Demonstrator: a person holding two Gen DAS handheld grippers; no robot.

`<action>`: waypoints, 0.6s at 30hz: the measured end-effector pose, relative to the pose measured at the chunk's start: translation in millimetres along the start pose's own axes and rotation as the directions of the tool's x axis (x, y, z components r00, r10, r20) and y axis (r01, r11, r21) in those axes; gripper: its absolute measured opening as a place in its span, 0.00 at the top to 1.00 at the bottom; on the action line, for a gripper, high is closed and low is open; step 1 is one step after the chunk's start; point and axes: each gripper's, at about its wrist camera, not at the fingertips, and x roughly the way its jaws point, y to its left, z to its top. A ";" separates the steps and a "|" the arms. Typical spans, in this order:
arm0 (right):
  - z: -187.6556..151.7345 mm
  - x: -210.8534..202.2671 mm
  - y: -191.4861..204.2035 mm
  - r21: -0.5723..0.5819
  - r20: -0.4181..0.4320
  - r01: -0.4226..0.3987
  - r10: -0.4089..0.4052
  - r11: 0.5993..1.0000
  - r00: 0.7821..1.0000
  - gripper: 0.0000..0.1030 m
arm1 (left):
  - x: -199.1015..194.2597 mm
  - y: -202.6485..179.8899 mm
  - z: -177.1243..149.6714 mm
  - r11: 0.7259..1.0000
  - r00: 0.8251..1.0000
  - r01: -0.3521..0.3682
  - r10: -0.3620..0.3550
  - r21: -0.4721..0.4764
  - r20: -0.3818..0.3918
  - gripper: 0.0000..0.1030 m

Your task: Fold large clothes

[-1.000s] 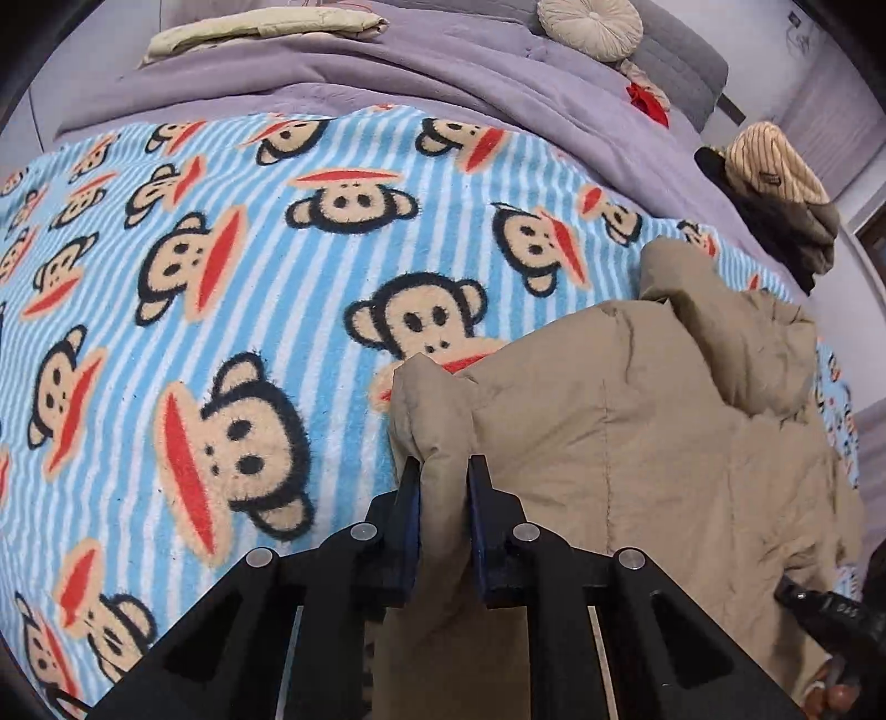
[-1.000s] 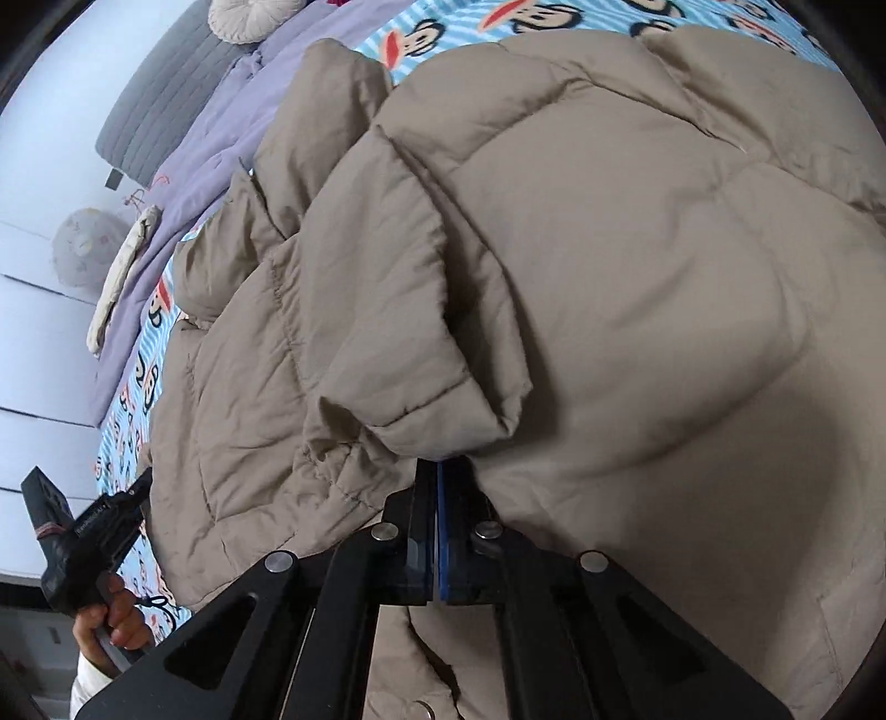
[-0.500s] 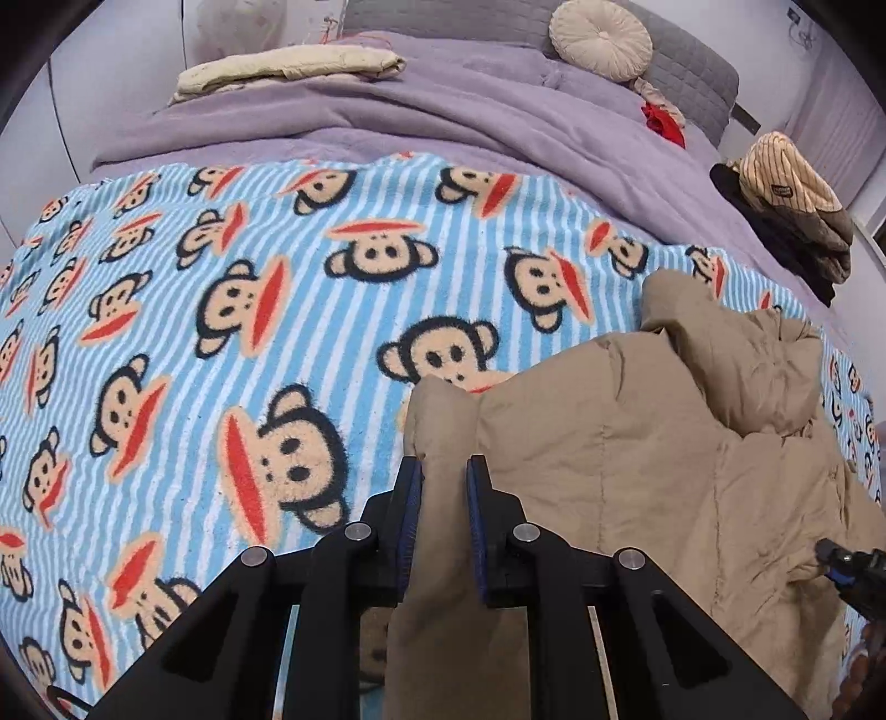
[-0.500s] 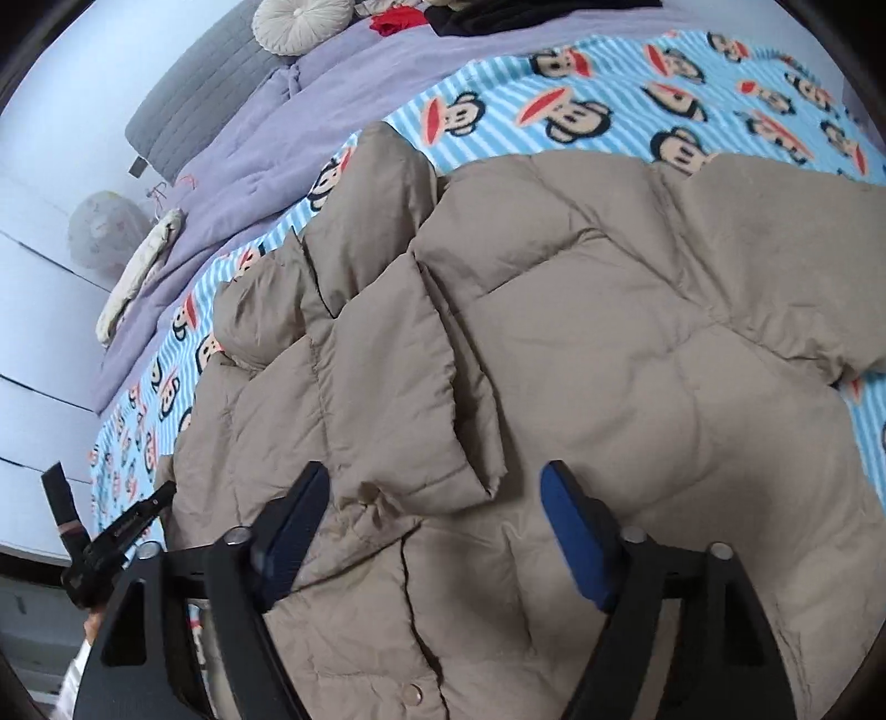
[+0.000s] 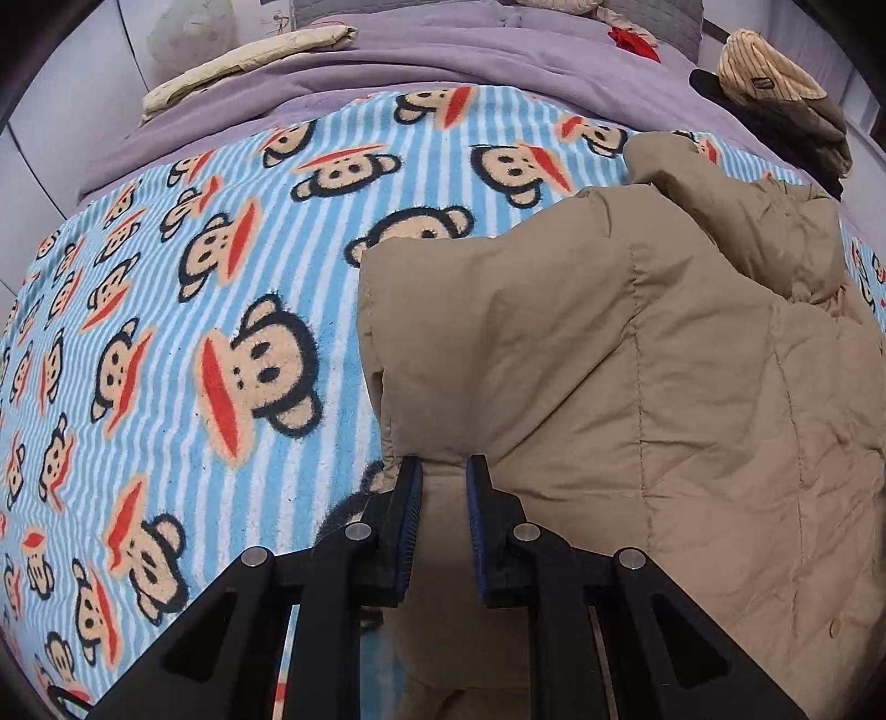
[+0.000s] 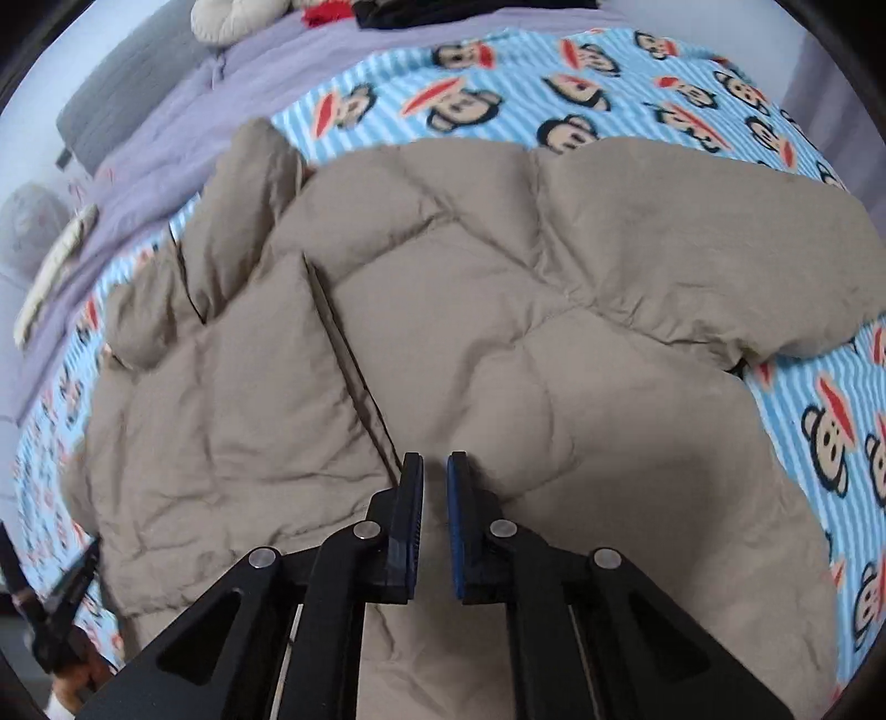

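Note:
A large tan puffer jacket [image 6: 498, 310] lies spread on a blue striped monkey-print blanket [image 5: 183, 310]. My left gripper [image 5: 443, 476] is shut on the jacket's left edge [image 5: 443, 498] and holds that fold of fabric a little above the blanket. My right gripper [image 6: 434, 471] hovers over the jacket's middle, beside the front opening seam [image 6: 354, 376]; its jaws stand nearly closed with a narrow gap and hold nothing. The jacket's sleeve [image 6: 720, 243] lies out to the right. The left gripper [image 6: 55, 603] shows at the right wrist view's lower left edge.
A purple duvet [image 5: 443, 61] covers the head of the bed, with a folded cream cloth [image 5: 243, 61] on it. A pile of dark and striped clothes [image 5: 775, 105] sits at the far right. A round cushion [image 6: 238, 16] and grey headboard [image 6: 116, 83] lie beyond.
My right gripper let go of the jacket fold, opened wide, then closed to a narrow gap, empty. My left gripper kept its hold and carried the jacket edge.

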 end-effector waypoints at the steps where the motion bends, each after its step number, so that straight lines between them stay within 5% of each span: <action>1: -3.0 -4.3 13.0 -0.062 0.012 -0.054 0.055 0.997 0.998 0.92 | 0.6 -0.1 0.3 1.000 1.000 -0.001 0.002 0.004 -0.001 0.83; 3: -11.5 1.6 45.2 -0.219 -0.024 -0.118 0.116 0.968 0.993 0.92 | 2.1 -1.2 0.4 1.000 1.000 -0.009 0.009 0.007 -0.004 0.83; 6: -27.3 34.4 60.3 -0.337 -0.133 -0.077 0.034 0.938 0.991 0.92 | 5.0 -2.5 0.3 1.000 1.000 -0.014 0.014 -0.003 -0.004 0.83; 10: -25.9 41.1 9.0 -0.149 -0.159 -0.091 0.067 0.985 0.985 1.00 | 3.7 -7.1 0.8 0.999 0.999 -0.033 0.033 0.009 -0.002 0.83; 12: -23.8 28.6 -10.1 -0.099 -0.125 -0.010 -0.003 0.995 0.992 1.00 | 0.1 -7.0 1.0 0.999 0.999 -0.044 0.044 0.011 -0.006 0.83; 18: -18.7 -1.4 -60.6 0.049 -0.136 -0.079 0.085 0.996 0.987 0.96 | -44.0 -21.9 -2.6 0.998 1.000 -0.028 0.028 0.050 0.015 0.83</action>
